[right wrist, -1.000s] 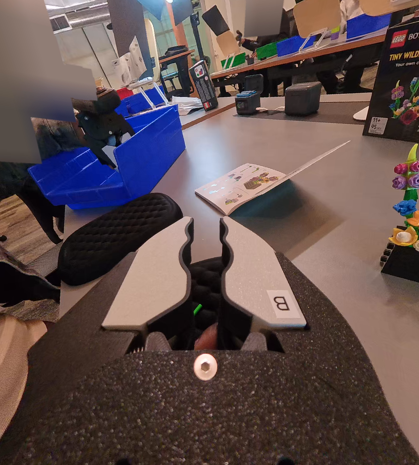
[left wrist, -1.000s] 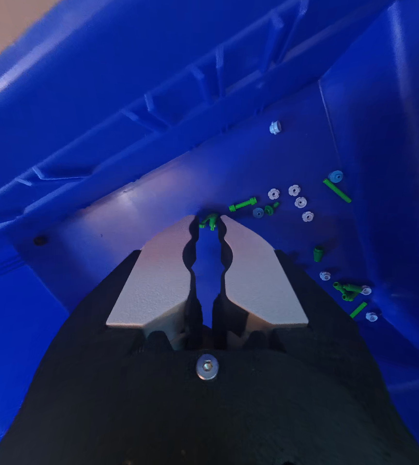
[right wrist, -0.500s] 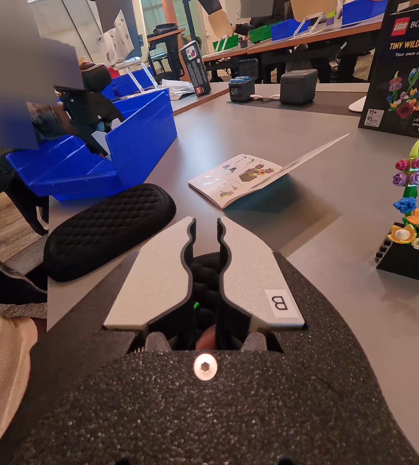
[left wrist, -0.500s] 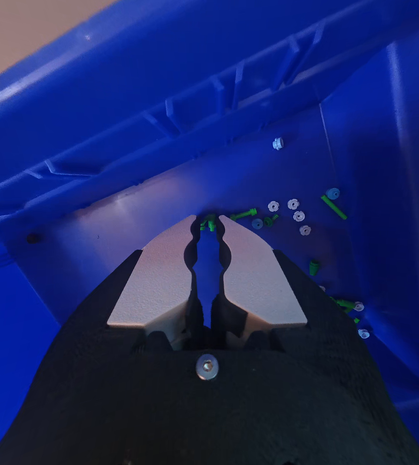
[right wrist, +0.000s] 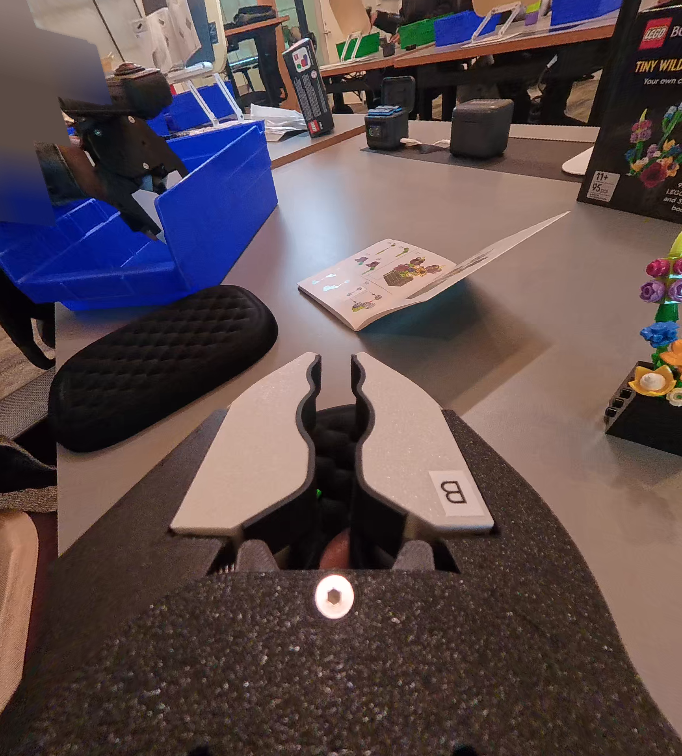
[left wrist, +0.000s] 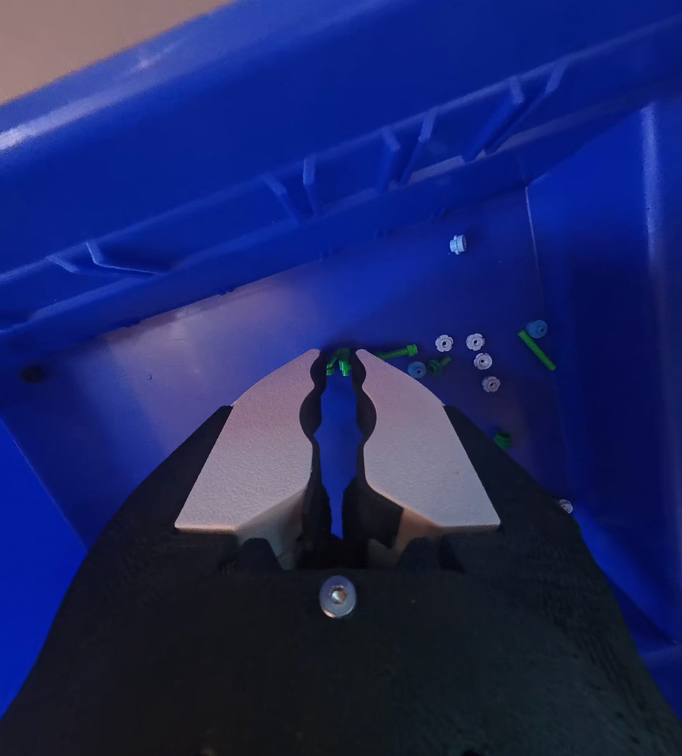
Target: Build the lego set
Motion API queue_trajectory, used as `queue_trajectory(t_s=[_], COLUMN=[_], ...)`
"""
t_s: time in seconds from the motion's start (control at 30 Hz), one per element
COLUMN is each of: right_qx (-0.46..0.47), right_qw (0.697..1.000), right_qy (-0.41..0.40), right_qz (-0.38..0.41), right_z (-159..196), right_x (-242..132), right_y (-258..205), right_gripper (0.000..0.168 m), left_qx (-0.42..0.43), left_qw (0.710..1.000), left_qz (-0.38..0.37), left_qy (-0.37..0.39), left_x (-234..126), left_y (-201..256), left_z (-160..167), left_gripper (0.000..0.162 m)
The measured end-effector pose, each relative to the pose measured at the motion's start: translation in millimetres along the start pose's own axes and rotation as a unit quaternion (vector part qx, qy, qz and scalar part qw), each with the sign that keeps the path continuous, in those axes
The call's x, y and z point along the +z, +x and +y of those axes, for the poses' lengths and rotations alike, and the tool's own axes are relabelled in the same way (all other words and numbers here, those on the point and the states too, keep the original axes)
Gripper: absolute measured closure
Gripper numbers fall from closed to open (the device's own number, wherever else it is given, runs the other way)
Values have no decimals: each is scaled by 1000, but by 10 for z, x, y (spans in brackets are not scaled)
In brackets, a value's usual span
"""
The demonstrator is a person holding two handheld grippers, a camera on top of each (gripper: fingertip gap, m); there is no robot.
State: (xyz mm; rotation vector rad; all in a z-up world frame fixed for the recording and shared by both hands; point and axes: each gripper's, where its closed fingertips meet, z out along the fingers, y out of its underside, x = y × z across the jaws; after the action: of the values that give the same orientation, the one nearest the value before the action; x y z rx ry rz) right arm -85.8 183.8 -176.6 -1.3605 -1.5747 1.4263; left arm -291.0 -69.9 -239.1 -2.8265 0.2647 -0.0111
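A: Grey tabletop [right wrist: 392, 196], workshop room behind. Black printed set box [right wrist: 658, 110] far right, open instruction booklet [right wrist: 376, 278] mid-table; both carry writing.
B: Change?
A: Left gripper [left wrist: 340, 360] is deeper in the blue plastic bin [left wrist: 249, 135] than a second ago, jaws narrow around a small green stem piece [left wrist: 341, 363]; grip unclear.
B: Bin contents?
A: Loose white flower studs [left wrist: 482, 360], green rods [left wrist: 535, 356].
B: Right?
A: Right gripper [right wrist: 335, 360] narrow gap, nothing at the tips. Built flower model on black base [right wrist: 675, 364] to its right.

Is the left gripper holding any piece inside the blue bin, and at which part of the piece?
The left gripper has a small green branched piece between its fingertips, at the piece's upper end. The right gripper holds nothing.
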Motion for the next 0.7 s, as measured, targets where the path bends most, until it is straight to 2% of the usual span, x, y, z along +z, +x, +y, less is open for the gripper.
queue_trajectory(t_s=[0.13,0.2,0.3,0.37,0.47,0.57,0.7], right_qx=[-2,-1,-3,-8,-11,-15,-23], right_qw=[1000,1000,1000,1000,1000,1000,1000], right_qy=[-3,-5,-8,-9,-10,-5,0], right_qz=[1,1,7,10,10,14,19], right_z=[7,12,17,19,22,12,1], right_x=[5,8,8,9,12,2,-7], right_y=[-1,1,9,7,3,5,3], right_gripper=[155,155,155,155,155,155,155], left_qx=[13,17,-13,-7,11,-33,-39], left_qw=[1000,999,997,995,1000,995,989], left_qz=[-4,-34,1,32,-9,13,-10], left_qy=[-6,-12,76,90,-12,-97,-144], left_x=[-4,-50,-338,-527,-560,-455,-326], left_y=[-5,-85,-18,114,127,323,434], left_z=[-1,5,-213,-212,141,396,542], left_gripper=[149,146,138,129,120,118,118])
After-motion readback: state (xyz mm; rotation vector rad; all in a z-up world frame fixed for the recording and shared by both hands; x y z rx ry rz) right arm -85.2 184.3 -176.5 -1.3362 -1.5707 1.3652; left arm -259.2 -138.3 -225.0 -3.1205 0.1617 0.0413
